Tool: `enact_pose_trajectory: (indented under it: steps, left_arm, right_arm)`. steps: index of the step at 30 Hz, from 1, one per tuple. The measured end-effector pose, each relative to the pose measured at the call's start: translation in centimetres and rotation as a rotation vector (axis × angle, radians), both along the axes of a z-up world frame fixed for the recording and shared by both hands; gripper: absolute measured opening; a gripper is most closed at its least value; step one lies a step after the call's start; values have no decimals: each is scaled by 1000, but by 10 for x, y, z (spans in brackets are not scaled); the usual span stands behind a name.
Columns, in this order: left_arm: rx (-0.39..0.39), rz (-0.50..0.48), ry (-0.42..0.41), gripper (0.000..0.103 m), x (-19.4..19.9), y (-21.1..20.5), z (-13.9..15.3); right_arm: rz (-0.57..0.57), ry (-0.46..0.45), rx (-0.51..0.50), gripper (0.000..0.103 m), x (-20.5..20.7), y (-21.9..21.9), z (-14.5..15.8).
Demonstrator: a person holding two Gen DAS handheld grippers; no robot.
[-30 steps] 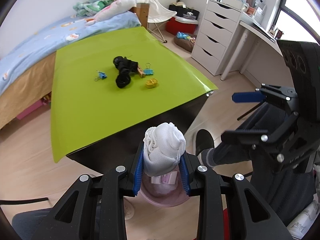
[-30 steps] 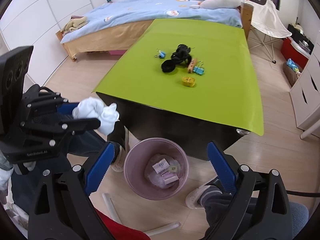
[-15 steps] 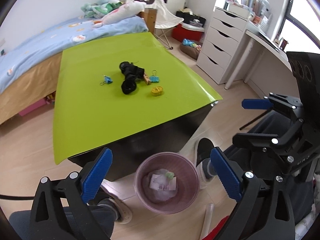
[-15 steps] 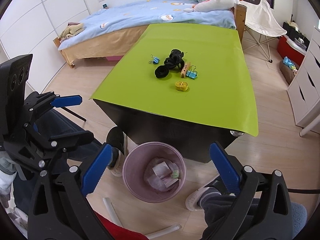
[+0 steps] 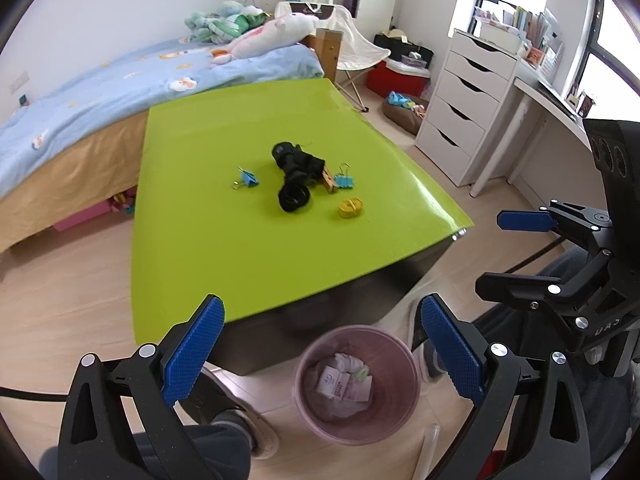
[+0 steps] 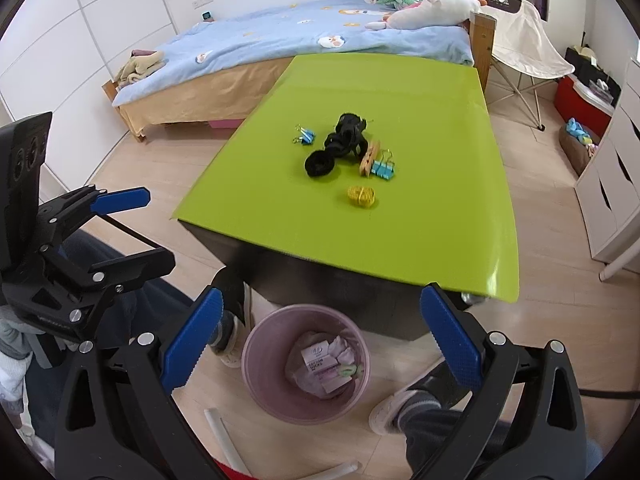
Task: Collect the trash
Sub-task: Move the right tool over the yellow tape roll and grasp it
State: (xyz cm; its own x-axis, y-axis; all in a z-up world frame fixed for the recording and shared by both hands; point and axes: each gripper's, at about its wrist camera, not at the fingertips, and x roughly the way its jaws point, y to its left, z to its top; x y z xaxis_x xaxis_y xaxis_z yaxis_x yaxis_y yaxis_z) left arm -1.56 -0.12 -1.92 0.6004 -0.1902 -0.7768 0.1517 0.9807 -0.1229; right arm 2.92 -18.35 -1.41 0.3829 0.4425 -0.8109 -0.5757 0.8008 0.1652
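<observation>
A pink trash bin (image 5: 320,412) (image 6: 264,388) stands on the floor by the near edge of the green table (image 5: 208,240) (image 6: 440,224). It holds white crumpled paper (image 5: 344,360) and small boxes (image 6: 316,360). My left gripper (image 5: 324,352) is open and empty above the bin. My right gripper (image 6: 320,340) is open and empty, also above the bin. On the table lie a black cloth (image 5: 296,176) (image 6: 340,144), two blue binder clips (image 5: 246,179) (image 6: 304,135), a wooden clip (image 6: 369,152) and a yellow tape roll (image 5: 350,207) (image 6: 361,195).
A bed (image 5: 100,92) with plush toys stands behind the table. A white drawer unit (image 5: 468,104) and desk are on the right. A folding chair (image 6: 520,40) is by the bed. The person's feet (image 6: 396,408) are beside the bin.
The left gripper opened and let go of the white crumpled paper, which now lies in the bin. Both grippers have since lifted and tilted toward the table.
</observation>
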Motion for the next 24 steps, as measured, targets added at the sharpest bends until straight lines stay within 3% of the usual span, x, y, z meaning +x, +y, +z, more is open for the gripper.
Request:
enact_pose_trajectory:
  steps: [10,24]
  left_arm:
    - [-2,35,-23,95,21,15,8]
    - [-4,54,-3,95,33,21,-3]
  right_arm:
    - [-6,-1,-74,98,61,31,-6]
    - [-49,113,-195,98,132,71,-56]
